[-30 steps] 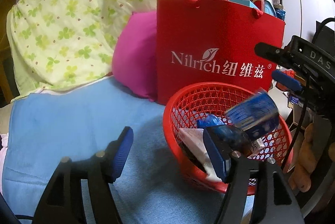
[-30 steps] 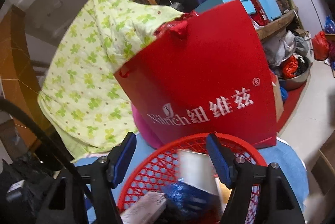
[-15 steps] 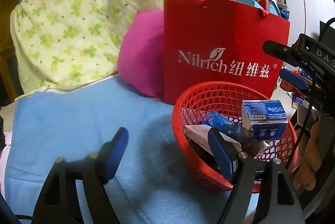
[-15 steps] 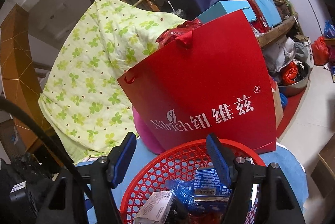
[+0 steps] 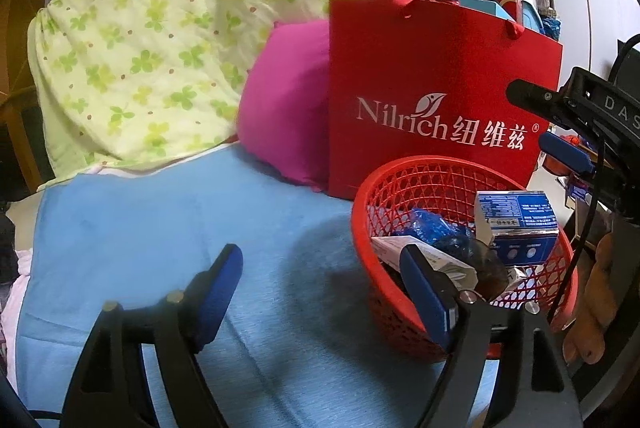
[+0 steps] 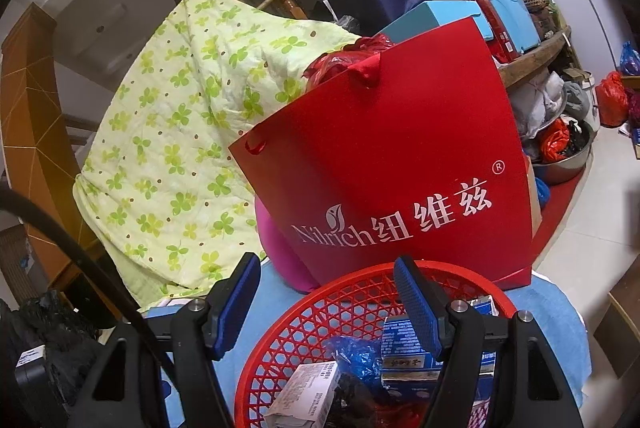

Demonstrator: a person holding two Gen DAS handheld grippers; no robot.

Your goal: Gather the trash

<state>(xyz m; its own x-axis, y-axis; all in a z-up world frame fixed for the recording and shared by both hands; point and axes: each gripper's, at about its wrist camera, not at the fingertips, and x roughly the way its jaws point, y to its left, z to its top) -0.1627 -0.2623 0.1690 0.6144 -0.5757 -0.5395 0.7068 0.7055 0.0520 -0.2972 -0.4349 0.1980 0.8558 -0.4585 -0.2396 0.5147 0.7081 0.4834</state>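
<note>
A red mesh basket [image 5: 362, 196] [image 6: 304, 304] stands on a blue cloth [image 5: 160, 208]. In it lie a blue-and-white carton [image 5: 516, 224] [image 6: 404, 344], a crumpled blue wrapper [image 5: 436, 228] [image 6: 352, 352], a white box [image 5: 394, 246] [image 6: 308, 388] and some dark scraps. My left gripper [image 5: 320, 256] hovers over the cloth with its right finger above the basket's near rim. Its jaws are opening and nothing is between them. My right gripper [image 6: 326, 262] [image 5: 528, 118] hangs open above the basket's edge, holding nothing.
A red paper bag [image 5: 432, 76] [image 6: 400, 168] stands right behind the basket. A pink cushion [image 5: 284, 100] and a green clover quilt [image 5: 160, 28] lie to its left. Crowded shelves rise at the back. A light floor [image 6: 580, 208] lies past the cloth's right edge.
The blue-and-white carton, blurred in the air by my left gripper's right finger a second ago, has dropped into the basket and lies still. The left jaws have spread wider.
</note>
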